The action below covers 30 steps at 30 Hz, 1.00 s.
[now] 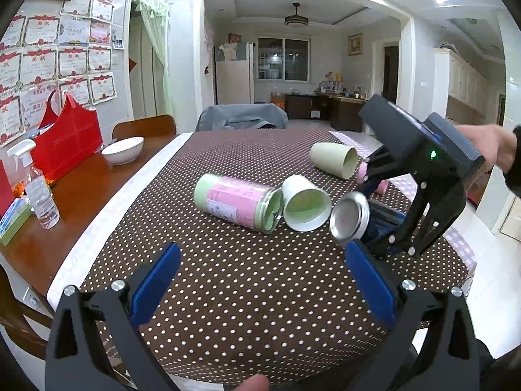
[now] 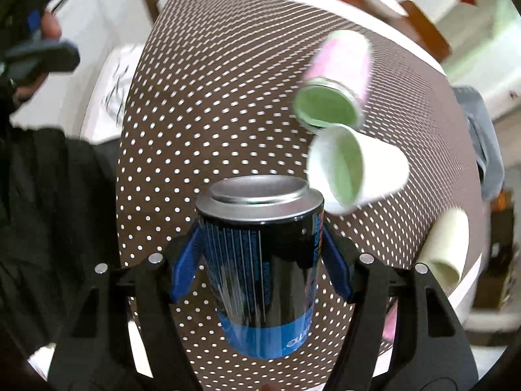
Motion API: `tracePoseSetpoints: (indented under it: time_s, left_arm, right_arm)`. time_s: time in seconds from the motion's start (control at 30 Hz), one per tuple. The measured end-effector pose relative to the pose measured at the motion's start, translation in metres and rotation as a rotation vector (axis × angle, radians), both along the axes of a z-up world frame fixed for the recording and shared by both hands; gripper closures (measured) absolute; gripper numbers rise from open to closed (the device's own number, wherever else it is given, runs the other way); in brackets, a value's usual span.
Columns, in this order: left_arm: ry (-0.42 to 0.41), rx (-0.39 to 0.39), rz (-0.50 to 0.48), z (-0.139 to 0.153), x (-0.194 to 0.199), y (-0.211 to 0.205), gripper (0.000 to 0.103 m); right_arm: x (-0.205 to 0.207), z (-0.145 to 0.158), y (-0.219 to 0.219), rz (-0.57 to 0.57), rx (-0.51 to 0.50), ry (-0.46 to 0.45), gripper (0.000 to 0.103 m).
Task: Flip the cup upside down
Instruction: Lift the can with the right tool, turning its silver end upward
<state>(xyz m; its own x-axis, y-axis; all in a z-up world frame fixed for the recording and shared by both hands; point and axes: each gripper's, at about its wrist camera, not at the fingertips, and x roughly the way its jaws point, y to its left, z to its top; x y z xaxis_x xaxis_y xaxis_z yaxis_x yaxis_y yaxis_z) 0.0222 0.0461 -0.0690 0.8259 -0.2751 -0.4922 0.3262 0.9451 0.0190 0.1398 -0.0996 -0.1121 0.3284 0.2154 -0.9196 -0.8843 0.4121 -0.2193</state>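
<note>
My right gripper (image 2: 260, 257) is shut on a black and blue can (image 2: 260, 260), held above the dotted tablecloth (image 2: 195, 97) with its silver end facing away from the camera. In the left wrist view the same can (image 1: 350, 218) is tilted in the right gripper (image 1: 374, 215) at the right. My left gripper (image 1: 260, 277) is open and empty over the near part of the cloth. A white cup with a green inside (image 1: 304, 203) (image 2: 355, 166) lies on its side in the middle, next to a pink and green jar (image 1: 237, 202) (image 2: 338, 81).
A beige cup (image 1: 333, 159) (image 2: 446, 247) lies on its side further back, with a pink item (image 1: 361, 172) beside it. On the bare wood at the left stand a white bowl (image 1: 123, 150), a red bag (image 1: 65, 140) and a water bottle (image 1: 40, 195).
</note>
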Motion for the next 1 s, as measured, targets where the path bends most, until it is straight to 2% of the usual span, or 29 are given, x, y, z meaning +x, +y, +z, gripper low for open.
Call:
tracePoseSetpoints:
  time_s: [0.17, 0.53, 0.73, 0.8, 1.0]
  left_arm:
    - [-0.023, 0.011, -0.032, 0.011, 0.000, -0.015, 0.004]
    - [-0.057, -0.006, -0.051, 0.036, 0.012, -0.027, 0.004]
    - [-0.067, -0.029, -0.041, 0.042, 0.012, -0.026, 0.004]
    - [-0.068, -0.041, -0.039, 0.042, 0.012, -0.025, 0.004]
    - [-0.064, -0.058, -0.043, 0.042, 0.010, -0.026, 0.004]
  right_arm:
    - [-0.001, 0.017, -0.025, -0.123, 0.132, -0.015, 0.037]
    - [-0.009, 0.044, -0.050, -0.264, 0.342, -0.060, 0.038]
    - [-0.028, 0.072, -0.064, -0.376, 0.563, -0.125, 0.038]
    - [-0.039, 0.075, -0.073, -0.450, 0.681, -0.146, 0.037]
    - [-0.062, 0.072, -0.081, -0.610, 0.823, -0.263, 0.037]
